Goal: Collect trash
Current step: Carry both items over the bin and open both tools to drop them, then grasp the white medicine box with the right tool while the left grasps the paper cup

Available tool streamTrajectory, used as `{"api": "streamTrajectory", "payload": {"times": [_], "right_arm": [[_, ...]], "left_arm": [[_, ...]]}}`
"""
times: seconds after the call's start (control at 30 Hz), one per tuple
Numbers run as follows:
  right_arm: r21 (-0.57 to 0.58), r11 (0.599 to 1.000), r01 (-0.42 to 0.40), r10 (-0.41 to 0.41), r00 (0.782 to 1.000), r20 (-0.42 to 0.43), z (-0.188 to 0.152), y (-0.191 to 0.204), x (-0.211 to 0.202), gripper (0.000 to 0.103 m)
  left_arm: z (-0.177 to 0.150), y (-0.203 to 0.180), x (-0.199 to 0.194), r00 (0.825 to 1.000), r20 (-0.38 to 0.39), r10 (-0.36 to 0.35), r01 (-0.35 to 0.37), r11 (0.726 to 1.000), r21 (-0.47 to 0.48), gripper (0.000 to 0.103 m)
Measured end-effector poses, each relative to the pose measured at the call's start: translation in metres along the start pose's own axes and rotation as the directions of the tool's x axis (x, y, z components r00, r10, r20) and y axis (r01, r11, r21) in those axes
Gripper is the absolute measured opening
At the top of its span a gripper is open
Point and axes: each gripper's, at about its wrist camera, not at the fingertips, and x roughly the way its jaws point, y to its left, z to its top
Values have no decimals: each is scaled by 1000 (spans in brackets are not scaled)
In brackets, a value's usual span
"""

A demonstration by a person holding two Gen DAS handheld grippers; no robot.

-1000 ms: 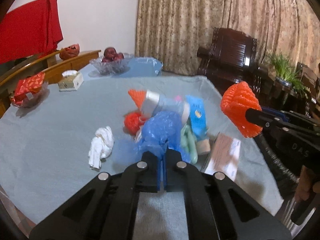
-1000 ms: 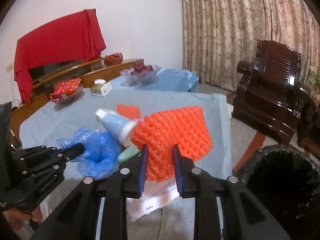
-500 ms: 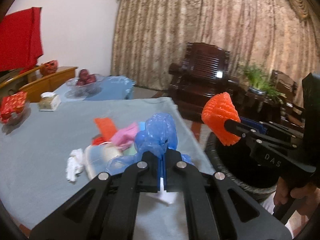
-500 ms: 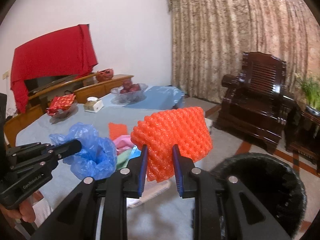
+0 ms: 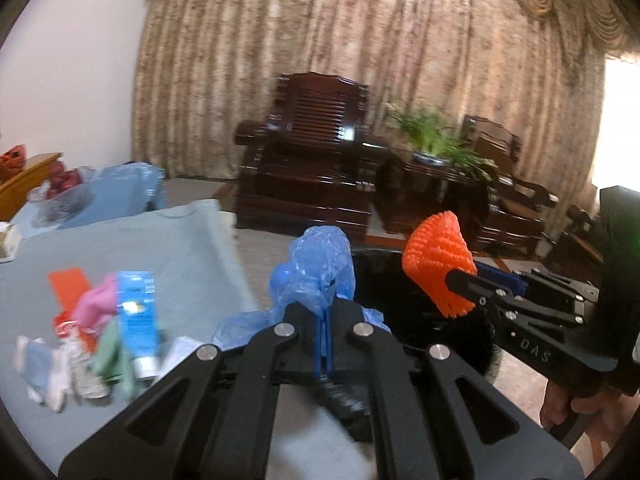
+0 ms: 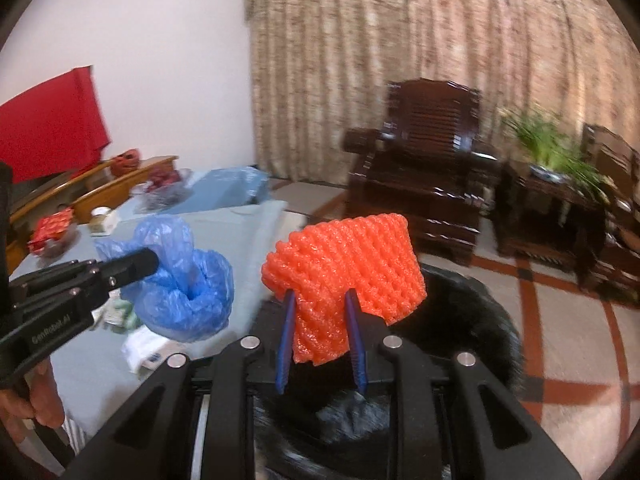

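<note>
Curtained room, bin (image 6: 472, 320) beyond bench (image 5: 188, 248) edge. Left tongs (image 5: 326, 320) clench blue bag (image 5: 316, 268); right tongs (image 6: 320, 320) clench orange net (image 6: 344, 264), bin at 12 o'clock.

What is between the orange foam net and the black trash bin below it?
Nothing: in the right wrist view the orange foam net hangs in open air above the black trash bin.

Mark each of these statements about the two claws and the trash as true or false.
1. The right claw grips an orange foam net sleeve. True.
2. The left claw is open and holds nothing. False: it is shut on a crumpled blue plastic bag.
3. The black-lined trash bin lies below the orange foam net sleeve. True.
4. The blue tube is inside the bin. False: it lies on the cloth-covered table.
</note>
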Motion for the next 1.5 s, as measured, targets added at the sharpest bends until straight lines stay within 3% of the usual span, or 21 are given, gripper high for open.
{"api": "streamTrajectory", "payload": {"times": [0.33,0.5,0.53,0.6,0.67,0.73,0.77,0.9,1.0,1.23,1.33,1.5], "right_arm": [[75,990,115,-110,991,-74,-29,-60,0,24],[92,987,135,-125,986,-108,-40,-71,7,27],[94,985,142,-130,984,-120,-42,-73,9,30],[95,984,154,-141,982,-129,-45,-75,11,32],[103,982,159,-145,980,-135,-47,-79,11,33],[104,981,166,-151,979,-138,-49,-79,9,46],[105,980,172,-157,978,-136,-49,-79,8,50],[104,975,195,-184,977,-111,-44,-74,3,87],[100,973,208,-201,976,-78,-38,-64,-1,97],[91,989,114,-112,993,-35,-17,-21,3,97],[77,996,49,-48,999,-15,-8,11,10,97],[50,998,-49,50,998,-29,-5,65,29,97]], "left_arm": [[-10,-53,71,991,-88,-103,106,994,36,1],[-23,-54,87,984,-137,-118,123,992,27,4],[-25,-53,90,982,-145,-121,125,992,20,6],[-26,-48,91,980,-157,-126,128,992,0,32],[-24,-42,89,982,-146,-118,117,993,-14,42],[-23,-37,84,984,-141,-111,110,994,-15,47],[-22,-35,82,986,-134,-100,99,995,-14,53],[-16,-22,63,996,-88,-22,21,1000,-3,84],[-11,-8,47,998,-59,22,-22,1000,6,89],[-8,44,-8,985,2,171,-171,985,-25,92],[-12,74,-33,968,11,249,-248,967,-59,92],[-22,118,-72,924,18,383,-380,921,-85,92]]}}
